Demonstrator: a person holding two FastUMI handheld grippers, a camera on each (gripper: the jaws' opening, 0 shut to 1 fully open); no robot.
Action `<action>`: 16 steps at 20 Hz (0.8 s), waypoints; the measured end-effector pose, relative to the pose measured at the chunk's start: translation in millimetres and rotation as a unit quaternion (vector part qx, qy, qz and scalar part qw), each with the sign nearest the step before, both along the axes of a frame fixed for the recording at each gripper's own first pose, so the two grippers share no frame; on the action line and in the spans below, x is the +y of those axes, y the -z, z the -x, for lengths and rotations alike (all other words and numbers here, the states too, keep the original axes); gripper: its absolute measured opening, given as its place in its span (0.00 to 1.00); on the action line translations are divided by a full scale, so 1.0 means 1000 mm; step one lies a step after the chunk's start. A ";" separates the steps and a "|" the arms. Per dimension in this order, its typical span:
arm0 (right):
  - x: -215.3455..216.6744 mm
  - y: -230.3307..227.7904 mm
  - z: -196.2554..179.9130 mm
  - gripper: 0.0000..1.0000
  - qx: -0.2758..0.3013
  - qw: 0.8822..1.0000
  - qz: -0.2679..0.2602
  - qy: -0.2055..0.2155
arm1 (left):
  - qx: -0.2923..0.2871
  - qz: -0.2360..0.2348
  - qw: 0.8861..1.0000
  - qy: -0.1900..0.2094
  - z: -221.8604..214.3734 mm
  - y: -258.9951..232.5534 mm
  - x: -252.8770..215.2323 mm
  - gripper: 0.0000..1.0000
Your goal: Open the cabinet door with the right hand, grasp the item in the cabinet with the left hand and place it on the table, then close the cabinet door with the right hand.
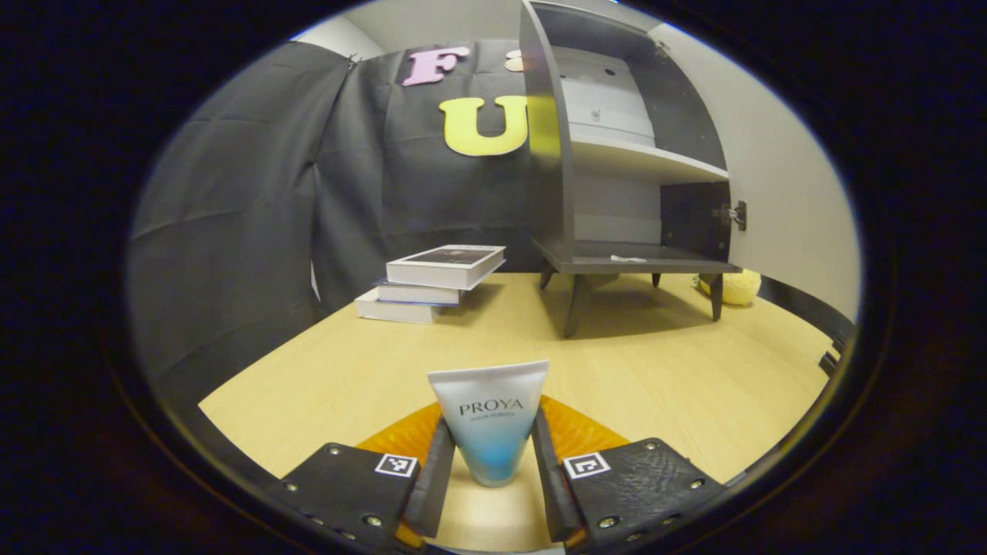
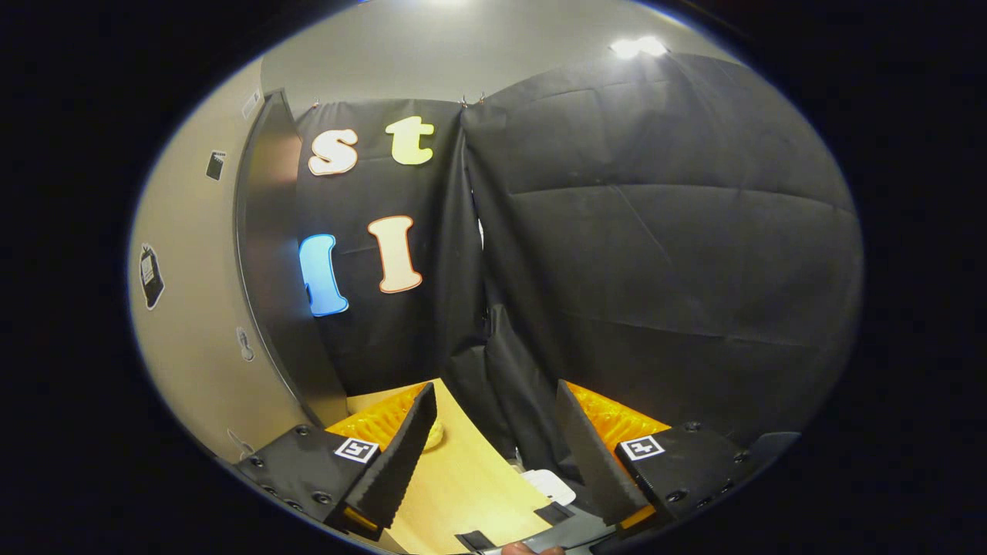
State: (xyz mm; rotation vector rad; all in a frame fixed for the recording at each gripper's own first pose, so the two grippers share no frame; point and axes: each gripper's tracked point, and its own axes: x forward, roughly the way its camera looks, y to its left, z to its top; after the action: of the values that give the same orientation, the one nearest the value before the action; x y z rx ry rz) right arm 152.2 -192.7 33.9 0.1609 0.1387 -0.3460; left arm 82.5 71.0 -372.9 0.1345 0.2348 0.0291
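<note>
Left gripper view: tube (image 1: 489,422) standing cap-down on the worktop (image 1: 678,370), between the left gripper (image 1: 489,470) fingers, seemingly clamped. Cabinet (image 1: 617,154) beyond, open, lower shelf bare of the item. Placing nearly done; release left. Right gripper view: right gripper (image 2: 493,455) spread, empty, near the door (image 2: 270,254); closing left.

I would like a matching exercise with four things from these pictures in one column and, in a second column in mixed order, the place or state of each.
Things:
1. tube
2. books
3. cabinet
4. right tongs

Places or states:
A. stacked on the table, left of the cabinet
B. open, nothing between the fingers
C. standing between the fingers of the left tongs
D. door open, lower shelf almost bare

Pairs: 1-C, 2-A, 3-D, 4-B
</note>
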 end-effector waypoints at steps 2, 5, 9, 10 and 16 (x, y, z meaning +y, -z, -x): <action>-0.007 0.003 0.003 0.98 -0.002 1.000 0.002 0.010 | 0.011 -0.001 1.000 -0.002 0.005 -0.006 -0.002 0.55; -0.018 0.000 0.013 0.98 -0.026 0.999 -0.008 0.035 | 0.000 -0.002 1.000 0.002 0.003 -0.035 -0.008 0.94; -0.022 0.008 0.026 0.98 -0.034 0.998 -0.038 0.046 | -0.025 -0.018 0.999 0.018 0.007 -0.083 -0.011 0.94; -0.024 0.008 0.028 0.98 -0.037 0.997 -0.036 0.051 | -0.028 -0.026 0.999 0.020 0.009 -0.096 -0.010 0.96; -0.032 0.009 0.024 0.98 -0.061 0.995 -0.040 0.061 | -0.060 -0.040 0.997 0.024 0.039 -0.175 -0.015 0.93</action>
State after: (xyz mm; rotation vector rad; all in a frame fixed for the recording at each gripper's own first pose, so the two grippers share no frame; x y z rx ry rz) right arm 128.2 -224.4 25.2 0.2709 0.0213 -0.4521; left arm 43.3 55.7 -197.7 0.2169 0.1104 -0.0005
